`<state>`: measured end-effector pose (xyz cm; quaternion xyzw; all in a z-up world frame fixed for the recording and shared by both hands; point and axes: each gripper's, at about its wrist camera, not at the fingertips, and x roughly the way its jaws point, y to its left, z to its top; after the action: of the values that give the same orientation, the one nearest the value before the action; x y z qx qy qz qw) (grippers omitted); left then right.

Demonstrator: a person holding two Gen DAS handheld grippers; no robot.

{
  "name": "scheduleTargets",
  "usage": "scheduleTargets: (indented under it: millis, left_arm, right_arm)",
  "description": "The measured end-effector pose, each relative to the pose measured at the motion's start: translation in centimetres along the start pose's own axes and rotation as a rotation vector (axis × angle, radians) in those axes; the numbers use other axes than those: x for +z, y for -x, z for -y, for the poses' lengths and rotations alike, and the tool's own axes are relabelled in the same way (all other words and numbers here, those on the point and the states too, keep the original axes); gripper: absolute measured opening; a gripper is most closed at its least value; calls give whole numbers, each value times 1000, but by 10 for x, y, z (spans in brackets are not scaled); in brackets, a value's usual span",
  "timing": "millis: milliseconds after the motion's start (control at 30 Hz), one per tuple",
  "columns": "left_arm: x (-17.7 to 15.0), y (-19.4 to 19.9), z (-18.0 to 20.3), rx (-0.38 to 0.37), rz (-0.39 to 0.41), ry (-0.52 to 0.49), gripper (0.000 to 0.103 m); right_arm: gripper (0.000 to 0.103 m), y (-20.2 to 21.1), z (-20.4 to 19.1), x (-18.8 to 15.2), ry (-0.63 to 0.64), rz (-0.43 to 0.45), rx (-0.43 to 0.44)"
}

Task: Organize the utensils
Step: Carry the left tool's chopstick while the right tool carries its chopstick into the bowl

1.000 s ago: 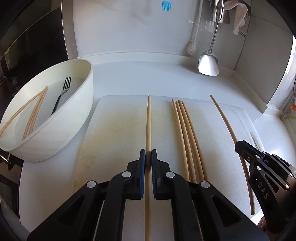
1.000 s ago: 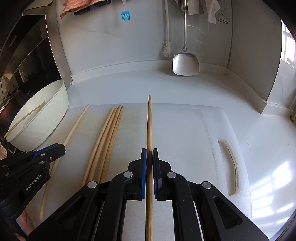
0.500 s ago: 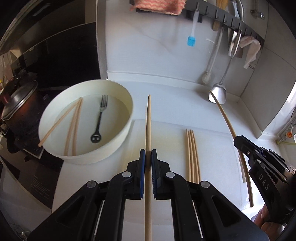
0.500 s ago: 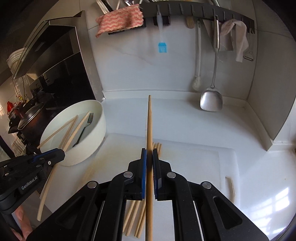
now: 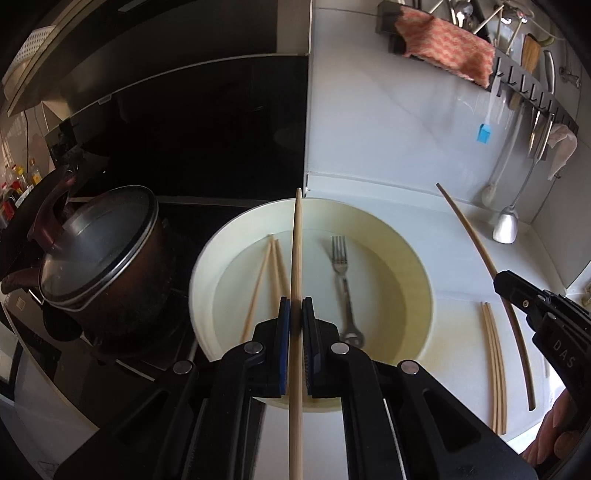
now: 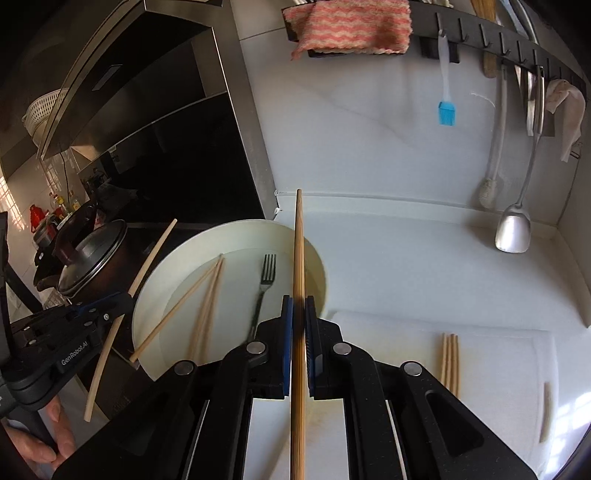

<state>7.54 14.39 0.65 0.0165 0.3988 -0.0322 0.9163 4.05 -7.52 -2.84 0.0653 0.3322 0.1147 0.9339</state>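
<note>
My left gripper (image 5: pixel 295 302) is shut on a pale wooden chopstick (image 5: pixel 296 243) that hangs over the white bowl (image 5: pixel 410 254). In the bowl lie a metal fork (image 5: pixel 341 273) and a few chopsticks (image 5: pixel 271 269). My right gripper (image 6: pixel 298 304) is shut on a darker chopstick (image 6: pixel 298 251), whose tip is above the right rim of the bowl (image 6: pixel 155 284). Each view shows the other gripper at its edge: the right gripper (image 5: pixel 502 282) and the left gripper (image 6: pixel 125 297), each with its stick. Three chopsticks (image 6: pixel 450 358) lie on the white cutting board (image 6: pixel 509 350).
A dark lidded pot (image 5: pixel 99 254) stands on the black stove left of the bowl. A metal spatula (image 6: pixel 513 229), a blue brush (image 6: pixel 446 112) and a pink cloth (image 6: pixel 351 26) hang on the back wall rail. A hand (image 6: pixel 48 439) holds the left gripper's handle.
Both grippers have lifted their chopsticks off the cutting board and swung left. The sticks now hang over the bowl. The pot and stove have come into view.
</note>
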Motion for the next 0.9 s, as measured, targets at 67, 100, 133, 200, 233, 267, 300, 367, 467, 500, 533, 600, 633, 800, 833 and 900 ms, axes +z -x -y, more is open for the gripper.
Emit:
scheduleTargets:
  millis: [67,100,133,200,233,267,300,367,467,500,533,600,633,800,833,900]
  left_arm:
    - [5,-13,-16,-5,-31,-13,7]
    - [7,-20,-22,-5,-43,-20,7]
    - [8,-26,-27,-7,-54,-23,7]
    - [11,-38,-34,-13,-78,-25,7]
    - [11,-44,-37,-16,-89,-25,7]
    - [10,-49,-39,-18,-98,-26,7]
    - [10,-54,-41,-20,-109,-25,7]
    - [8,-64,-42,-22,-121,-19,7]
    - [4,-79,-47,-16,-143,-2,7]
    - [3,-83,-48,-19,-158,-2,7]
    - [1,-88,-48,-26,-171,-4,7]
    - [1,-97,-48,-19,-182,-11,7]
    - [0,-101,-48,-20,-190,-8,7]
    - [-1,-117,-47,-18,-212,-3,7]
    - [-1,-119,-46,-15,-206,-9,7]
    - [1,-122,-44,-13,-202,-11,7]
  right_arm:
    - [6,-15,-14,1,-24,-16,7]
    - [6,-23,-20,2,-32,-30,7]
    - [6,-31,-25,2,-39,-44,11]
    - [6,-47,-33,3,-50,-74,18]
    - [6,-54,-36,3,-54,-88,23]
    - [6,-60,-39,3,-54,-98,27]
    - [6,-66,-41,3,-51,-106,28]
    - [6,-77,-46,4,-41,-120,29]
    - [6,-93,-49,5,-32,-136,35]
    - [6,-98,-50,6,-33,-142,36]
    - [6,-103,-50,5,-35,-151,39]
    - [6,-112,-52,5,-28,-169,43]
    - [6,-116,-52,6,-25,-177,43]
    - [6,-139,-51,6,-40,-219,48]
    - [6,-143,-51,6,-42,-229,50]
    - [6,-150,-50,6,-47,-243,52]
